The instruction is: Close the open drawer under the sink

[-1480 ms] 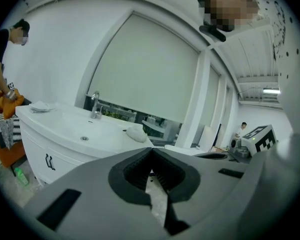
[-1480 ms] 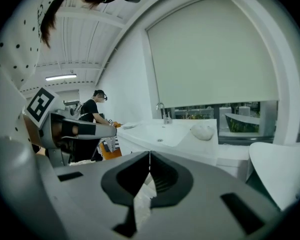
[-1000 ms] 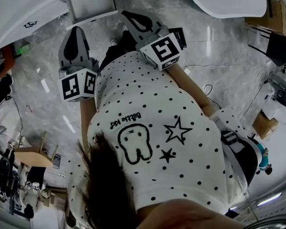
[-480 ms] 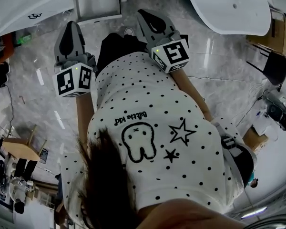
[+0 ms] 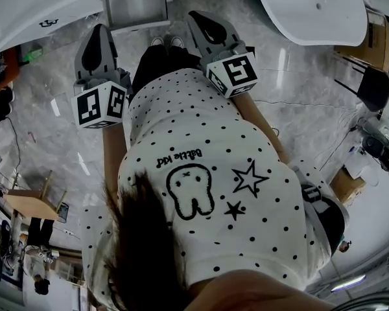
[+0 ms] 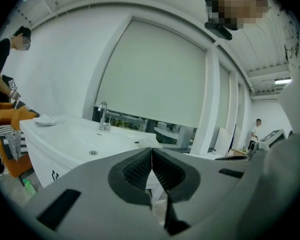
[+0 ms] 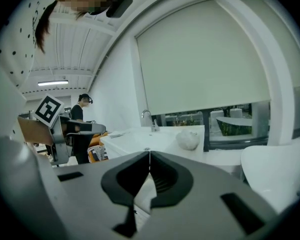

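Left gripper view shows the left gripper [image 6: 151, 150] clenched on nothing, its pads meeting. The right gripper [image 7: 149, 154] is likewise pressed together and empty. Both point toward the sink [image 6: 72, 135], whose faucet [image 6: 103, 116] stands at its far edge. Seen from the head view, the open drawer [image 5: 135, 5] juts out below the sink, ahead of both grippers and apart from them.
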`<state>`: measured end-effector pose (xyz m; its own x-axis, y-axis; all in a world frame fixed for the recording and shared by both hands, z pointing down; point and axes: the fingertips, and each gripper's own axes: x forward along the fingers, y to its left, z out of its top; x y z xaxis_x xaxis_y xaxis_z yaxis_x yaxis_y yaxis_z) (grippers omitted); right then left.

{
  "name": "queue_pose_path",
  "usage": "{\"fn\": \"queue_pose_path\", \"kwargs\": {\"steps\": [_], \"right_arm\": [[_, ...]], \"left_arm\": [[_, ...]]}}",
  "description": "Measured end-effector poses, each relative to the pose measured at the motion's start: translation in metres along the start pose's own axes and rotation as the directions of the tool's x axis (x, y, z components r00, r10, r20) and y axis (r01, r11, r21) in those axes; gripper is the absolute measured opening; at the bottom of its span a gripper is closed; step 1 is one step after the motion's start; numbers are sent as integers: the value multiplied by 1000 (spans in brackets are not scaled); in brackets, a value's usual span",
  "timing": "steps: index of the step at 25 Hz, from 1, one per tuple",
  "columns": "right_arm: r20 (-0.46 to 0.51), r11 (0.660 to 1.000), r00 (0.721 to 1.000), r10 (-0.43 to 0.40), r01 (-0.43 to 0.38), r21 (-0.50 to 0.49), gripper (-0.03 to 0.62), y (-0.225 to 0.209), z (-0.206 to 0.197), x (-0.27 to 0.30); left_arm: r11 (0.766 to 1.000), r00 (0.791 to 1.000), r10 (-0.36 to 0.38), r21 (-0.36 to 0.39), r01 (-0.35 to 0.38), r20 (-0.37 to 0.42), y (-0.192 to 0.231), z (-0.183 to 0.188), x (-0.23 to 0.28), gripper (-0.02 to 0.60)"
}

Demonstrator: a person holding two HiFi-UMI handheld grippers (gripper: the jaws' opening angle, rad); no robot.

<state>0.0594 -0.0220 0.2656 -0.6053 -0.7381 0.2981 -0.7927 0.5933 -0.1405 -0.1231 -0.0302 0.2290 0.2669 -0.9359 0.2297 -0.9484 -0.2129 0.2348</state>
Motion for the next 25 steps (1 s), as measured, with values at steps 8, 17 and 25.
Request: {"fn": "queue_pose_path", "kwargs": {"steps": [8,17,25], "right_arm": [[19,1000,1000,-21,21,-22,14,2,15,2],[6,999,1000,14,-13,-51,14,12,14,16],[3,998,1000,31,-31,-55,14,15,14,22]], "left_arm": [[999,999,-41,-19,41,-34,-8,1,4,6],[998,997,-57,-29,56,-48,-6,-2,12,6],[999,998,-35,-24,34,-46,1,-2,9,6]]}}
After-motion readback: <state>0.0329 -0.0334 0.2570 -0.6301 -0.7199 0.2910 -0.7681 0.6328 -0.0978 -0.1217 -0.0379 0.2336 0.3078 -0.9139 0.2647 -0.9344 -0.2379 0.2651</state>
